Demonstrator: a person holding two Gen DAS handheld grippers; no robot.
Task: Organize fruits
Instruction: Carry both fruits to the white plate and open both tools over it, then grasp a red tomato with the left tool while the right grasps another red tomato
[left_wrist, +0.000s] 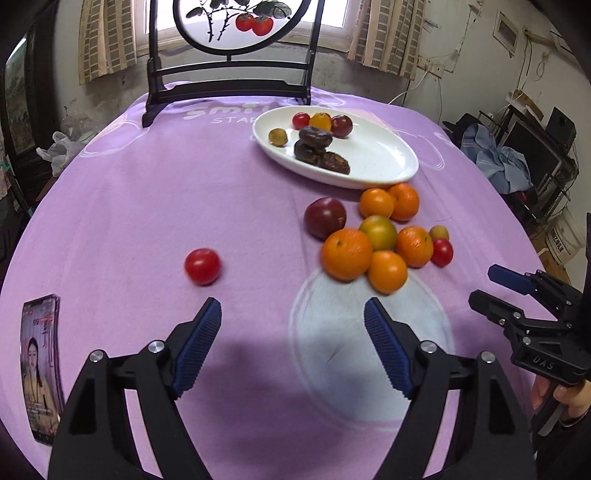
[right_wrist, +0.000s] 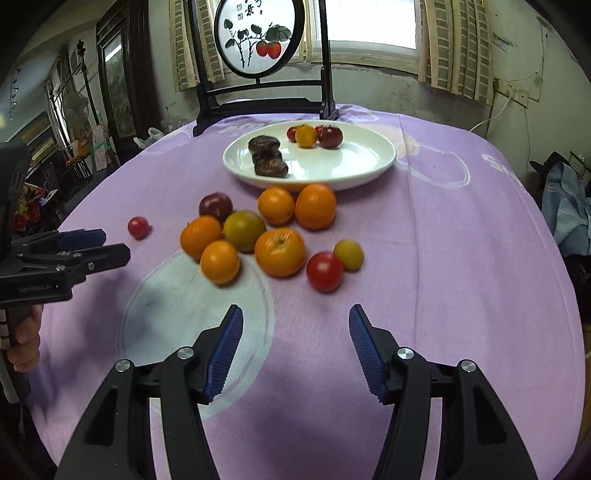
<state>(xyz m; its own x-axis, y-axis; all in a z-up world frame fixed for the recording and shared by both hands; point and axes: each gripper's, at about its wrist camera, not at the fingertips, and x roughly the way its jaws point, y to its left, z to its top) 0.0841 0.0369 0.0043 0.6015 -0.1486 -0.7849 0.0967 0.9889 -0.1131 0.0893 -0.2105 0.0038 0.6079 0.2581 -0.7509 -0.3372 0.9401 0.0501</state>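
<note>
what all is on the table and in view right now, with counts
white oval plate: one, far centre, holding small tomatoes and dark brown dried fruits
orange mandarins: five, clustered on the purple tablecloth
dark purple tomato: one, left of the cluster
green-yellow tomato: one, mid-cluster
red cherry tomatoes: two, one apart at left
smartphone: one, left edge
left gripper: open, empty
right gripper: open, empty

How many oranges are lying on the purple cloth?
5. Two sit side by side just before the white plate: and. Three sit nearer. None seems hidden.
</note>
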